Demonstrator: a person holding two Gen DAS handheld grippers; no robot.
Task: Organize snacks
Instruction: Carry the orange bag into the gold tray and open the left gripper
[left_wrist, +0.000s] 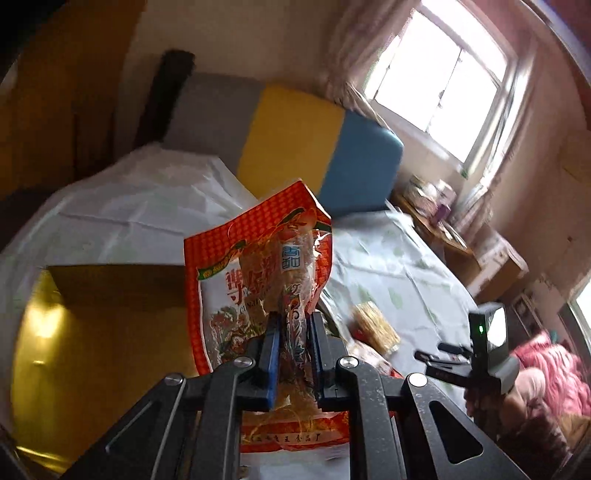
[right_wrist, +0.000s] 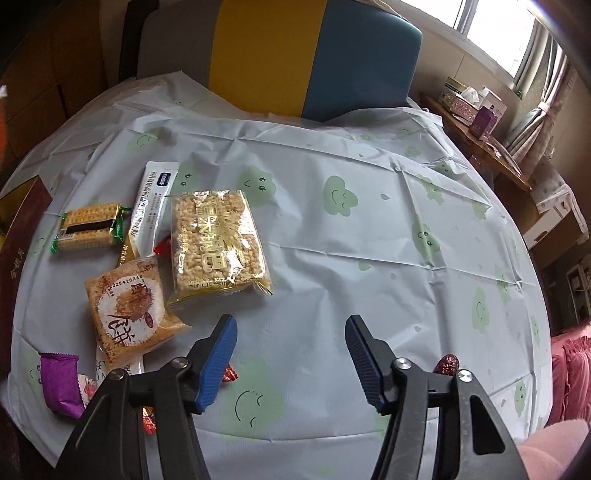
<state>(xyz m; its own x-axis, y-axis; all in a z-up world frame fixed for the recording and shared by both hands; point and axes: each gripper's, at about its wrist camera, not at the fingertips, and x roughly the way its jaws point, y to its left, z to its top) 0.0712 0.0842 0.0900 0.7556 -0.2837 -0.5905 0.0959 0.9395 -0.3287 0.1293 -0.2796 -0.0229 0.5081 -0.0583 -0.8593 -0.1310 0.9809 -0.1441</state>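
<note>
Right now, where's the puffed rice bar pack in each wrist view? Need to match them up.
Left wrist: puffed rice bar pack sits right of centre, blurred, on the tablecloth just past the red-orange snack bag clamped in the left gripper.
Right wrist: the pack lies left of centre, flat on the cloth, beyond the open right gripper.
Shared landmark: the yellow-and-blue chair back.

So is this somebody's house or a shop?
Most likely a home, a living or dining room: a cloth-covered table with snacks, a colourful chair and a curtained window.
</note>
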